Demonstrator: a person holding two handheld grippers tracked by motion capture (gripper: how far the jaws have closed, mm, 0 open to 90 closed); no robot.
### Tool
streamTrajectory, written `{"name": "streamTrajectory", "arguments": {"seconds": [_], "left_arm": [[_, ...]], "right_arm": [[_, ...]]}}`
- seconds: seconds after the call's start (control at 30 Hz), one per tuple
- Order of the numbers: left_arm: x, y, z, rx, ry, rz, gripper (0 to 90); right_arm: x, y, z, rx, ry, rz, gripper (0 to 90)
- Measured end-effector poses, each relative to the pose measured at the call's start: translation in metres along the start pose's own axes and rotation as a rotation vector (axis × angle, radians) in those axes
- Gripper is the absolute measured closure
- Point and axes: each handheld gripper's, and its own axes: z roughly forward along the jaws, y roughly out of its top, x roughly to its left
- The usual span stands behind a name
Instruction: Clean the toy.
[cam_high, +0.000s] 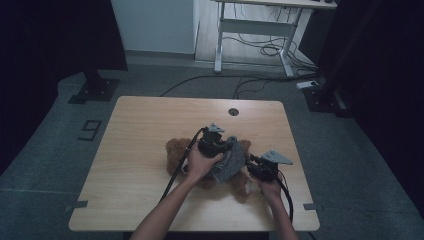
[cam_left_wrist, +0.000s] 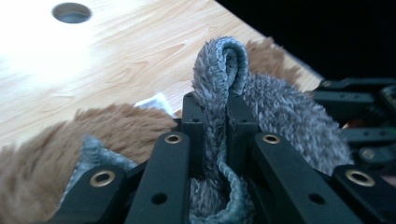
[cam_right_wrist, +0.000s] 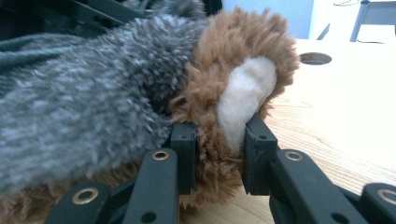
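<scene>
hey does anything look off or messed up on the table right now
Nothing is spilled or broken. The one untidy thing: the grey fuzzy garment sits bunched and half on the brown teddy bear. The left claw pinches a doubled fold of its edge, and the right claw is clamped on a paw.

Plush bear (cam_high: 176, 152) lies on table (cam_high: 135, 150), near front edge; knitted garment (cam_high: 231, 161) over its right part.
</scene>
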Motion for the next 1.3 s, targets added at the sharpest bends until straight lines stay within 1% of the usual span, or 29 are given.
{"name": "streamTrajectory", "arguments": {"seconds": [0.03, 0.1, 0.13, 0.17, 0.2, 0.23, 0.27, 0.3, 0.33, 0.37, 0.4, 0.47, 0.5, 0.57, 0.63, 0.67, 0.7, 0.73, 0.8, 0.83, 0.87, 0.93, 0.97, 1.0, 1.1, 1.13, 1.17, 1.2, 1.3], "left_arm": [[0.0, -0.002, -0.007, 0.008, 0.043, 0.031, 80.5], [0.002, -0.004, -0.016, 0.024, 0.099, 0.049, 80.6], [0.002, -0.004, -0.016, 0.024, 0.099, 0.049, 80.8], [0.006, -0.007, -0.026, 0.041, 0.17, 0.087, 80.9], [0.006, -0.007, -0.026, 0.041, 0.17, 0.087, 81.0], [0.016, -0.015, -0.037, 0.051, 0.227, 0.099, 81.0], [0.016, -0.015, -0.037, 0.051, 0.227, 0.099, 81.0], [0.035, -0.027, -0.051, 0.034, 0.19, 0.041, 81.1], [0.035, -0.027, -0.051, 0.034, 0.19, 0.041, 81.1], [0.045, -0.034, -0.063, 0.002, 0.143, -0.002, 81.1], [0.047, -0.037, -0.069, -0.009, 0.141, -0.011, 81.1], [0.047, -0.039, -0.08, -0.019, 0.154, -0.001, 81.2], [0.047, -0.039, -0.08, -0.019, 0.154, -0.001, 81.2], [0.049, -0.04, -0.095, -0.027, 0.178, 0.016, 81.1], [0.052, -0.041, -0.1, -0.03, 0.188, 0.01, 81.0], [0.06, -0.045, -0.108, -0.034, 0.197, -0.005, 80.9], [0.06, -0.045, -0.108, -0.034, 0.197, -0.005, 80.9], [0.067, -0.047, -0.112, -0.034, 0.208, -0.021, 80.9], [0.079, -0.054, -0.122, -0.041, 0.241, -0.054, 80.9], [0.079, -0.054, -0.122, -0.041, 0.241, -0.054, 80.8], [0.086, -0.058, -0.13, -0.059, 0.228, -0.078, 80.8], [0.086, -0.058, -0.132, -0.073, 0.212, -0.087, 80.8], [0.08, -0.053, -0.136, -0.103, 0.18, -0.084, 80.8], [0.074, -0.049, -0.137, -0.117, 0.163, -0.068, 80.8], [0.048, -0.029, -0.136, -0.167, 0.095, -0.011, 80.8], [0.048, -0.029, -0.136, -0.167, 0.095, -0.011, 80.8], [0.035, -0.02, -0.133, -0.18, 0.063, 0.02, 80.8], [0.017, -0.006, -0.126, -0.188, 0.029, 0.055, 80.8], [-0.013, 0.015, -0.105, -0.189, -0.029, 0.094, 80.7]], "right_arm": [[0.0, 0.0, -0.001, 0.001, 0.002, -0.002, 70.4], [0.0, 0.0, -0.002, 0.0, 0.002, 0.003, 70.5], [0.0, 0.0, -0.002, 0.0, 0.002, 0.003, 70.5], [-0.001, -0.001, -0.001, 0.002, -0.001, 0.005, 70.5], [-0.001, -0.001, -0.001, 0.002, -0.001, 0.005, 70.5], [-0.002, -0.001, -0.002, 0.005, -0.002, 0.008, 70.5], [-0.002, -0.001, -0.002, 0.004, -0.001, 0.008, 70.5], [-0.003, -0.002, -0.002, 0.0, 0.007, 0.014, 70.5], [-0.003, -0.002, -0.002, -0.003, 0.014, 0.014, 70.4], [-0.003, -0.002, -0.002, -0.004, 0.017, 0.013, 70.4], [-0.002, -0.001, -0.002, -0.004, 0.018, 0.008, 70.4], [-0.001, -0.001, -0.001, -0.001, 0.011, 0.002, 70.5], [-0.001, -0.001, -0.001, -0.001, 0.011, 0.002, 70.5], [-0.002, -0.002, -0.002, 0.0, 0.009, 0.007, 70.5], [-0.002, -0.003, -0.002, -0.001, 0.008, 0.006, 70.5], [-0.001, -0.003, -0.002, -0.003, 0.008, 0.005, 70.5], [-0.001, -0.003, -0.002, -0.004, 0.007, 0.005, 70.5], [-0.001, -0.003, -0.002, -0.004, 0.007, 0.005, 70.5], [-0.002, -0.003, -0.002, -0.005, 0.007, 0.005, 70.5], [-0.002, -0.003, -0.002, -0.004, 0.007, 0.006, 70.6], [-0.002, -0.003, -0.002, -0.005, 0.007, 0.007, 70.6], [-0.002, -0.003, -0.001, -0.005, 0.006, 0.007, 70.6], [-0.002, -0.003, -0.001, -0.005, 0.006, 0.009, 70.6], [-0.002, -0.003, -0.001, -0.005, 0.005, 0.008, 70.6], [-0.002, -0.003, 0.0, -0.005, 0.003, 0.009, 70.7], [-0.002, -0.003, 0.0, -0.005, 0.003, 0.009, 70.7], [-0.002, -0.003, 0.0, -0.005, 0.002, 0.01, 70.7], [-0.001, -0.003, -0.001, -0.004, 0.001, 0.008, 70.7], [-0.001, -0.003, -0.001, -0.002, 0.003, 0.005, 70.7]]}}
